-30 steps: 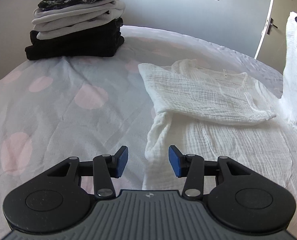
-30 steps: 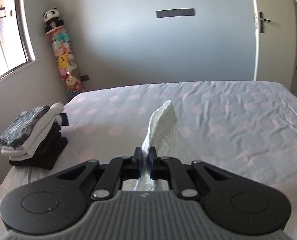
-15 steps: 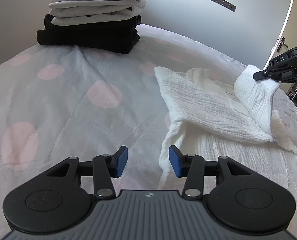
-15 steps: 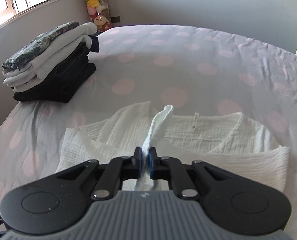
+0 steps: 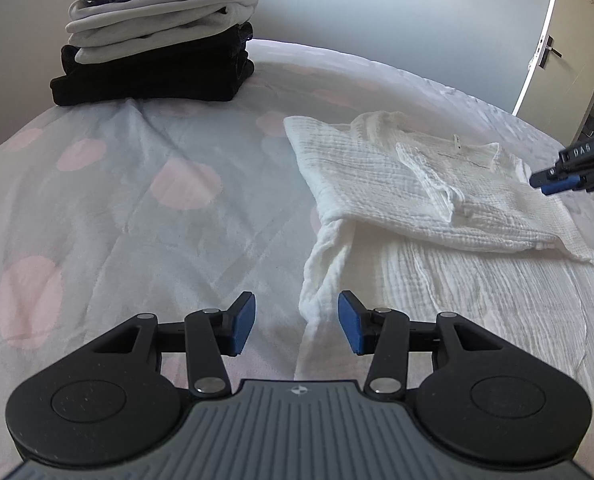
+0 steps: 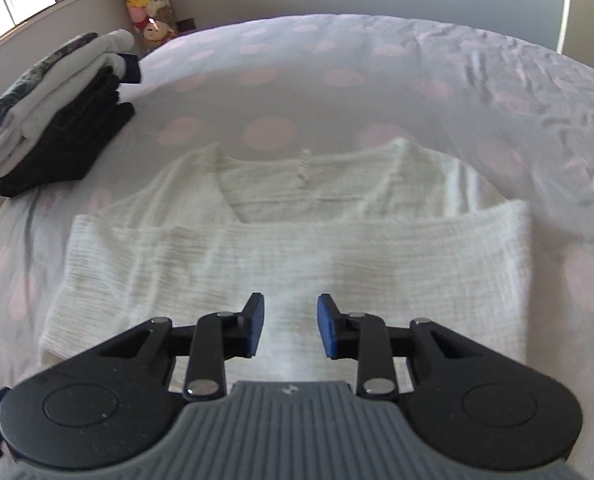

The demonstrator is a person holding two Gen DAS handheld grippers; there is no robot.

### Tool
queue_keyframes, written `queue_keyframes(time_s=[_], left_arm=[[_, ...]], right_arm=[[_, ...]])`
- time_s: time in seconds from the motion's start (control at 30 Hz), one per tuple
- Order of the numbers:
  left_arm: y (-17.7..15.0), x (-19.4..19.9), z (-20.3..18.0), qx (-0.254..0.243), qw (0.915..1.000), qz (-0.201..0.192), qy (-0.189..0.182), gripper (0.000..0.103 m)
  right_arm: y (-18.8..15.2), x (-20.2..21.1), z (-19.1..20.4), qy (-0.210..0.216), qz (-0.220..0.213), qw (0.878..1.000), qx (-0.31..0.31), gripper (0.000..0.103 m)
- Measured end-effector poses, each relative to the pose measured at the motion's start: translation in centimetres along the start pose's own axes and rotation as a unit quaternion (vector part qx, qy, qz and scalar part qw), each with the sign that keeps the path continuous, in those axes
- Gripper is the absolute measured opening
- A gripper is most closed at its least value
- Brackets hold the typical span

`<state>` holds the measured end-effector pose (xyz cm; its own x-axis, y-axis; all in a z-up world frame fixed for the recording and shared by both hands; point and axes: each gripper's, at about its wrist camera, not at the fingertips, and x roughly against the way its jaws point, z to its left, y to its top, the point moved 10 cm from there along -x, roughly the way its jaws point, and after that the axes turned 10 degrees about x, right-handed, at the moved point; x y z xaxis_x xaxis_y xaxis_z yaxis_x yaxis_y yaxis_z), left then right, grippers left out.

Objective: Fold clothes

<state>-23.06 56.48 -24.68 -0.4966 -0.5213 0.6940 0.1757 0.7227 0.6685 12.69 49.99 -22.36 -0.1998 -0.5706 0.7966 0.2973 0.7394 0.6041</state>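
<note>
Plainly the white crinkled-gauze top point(image 6: 289, 252), lying partly folded on the pink-dotted bedsheet point(image 5: 137, 208), looks light and limp, best pinched at a hem corner; left gripper point(image 5: 295, 325) spread empty, right gripper point(image 6: 289, 326) opening, nothing between.

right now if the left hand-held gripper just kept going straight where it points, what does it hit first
Most likely the left edge of the white top, where its bunched side meets the dotted bedsheet. The left hand-held gripper is open and empty; depth is hard to judge.
</note>
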Motion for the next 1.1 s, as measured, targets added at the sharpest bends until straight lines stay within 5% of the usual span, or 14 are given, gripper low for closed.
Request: queue_keyframes(time_s=[0.27,0.37,0.53,0.63,0.77,1.1], left_arm=[[-0.7,-0.4,-1.1,-0.036,0.9993,0.008,0.008,0.054],[-0.9,-0.7,-1.0,-0.038,0.9992,0.011,0.011,0.054],[-1.0,-0.7,-0.8,-0.039,0.9991,0.015,0.014,0.054],[-0.9,-0.7,-0.9,-0.038,0.9991,0.015,0.009,0.054],[-1.1,-0.4,-1.7,-0.047,0.9988,0.014,-0.001,0.054],[-1.5,1.6,-5.5,-0.077,0.9954,-0.007,-0.056,0.054]], right_arm=[[-6.7,-0.3,-10.5,-0.083,0.039,0.993,-0.074,0.031],[-8.2,-0.3,-12.2,-0.078,0.035,0.993,-0.084,0.014],[-8.8,-0.3,-13.0,-0.079,0.033,0.993,-0.084,0.002],[-8.7,0.1,-12.9,-0.076,0.032,0.993,-0.089,0.003],[-8.5,2.2,-11.8,-0.062,0.021,0.995,-0.071,0.017],[-13.7,10.1,-9.2,0.002,0.016,1.000,-0.016,0.025]])
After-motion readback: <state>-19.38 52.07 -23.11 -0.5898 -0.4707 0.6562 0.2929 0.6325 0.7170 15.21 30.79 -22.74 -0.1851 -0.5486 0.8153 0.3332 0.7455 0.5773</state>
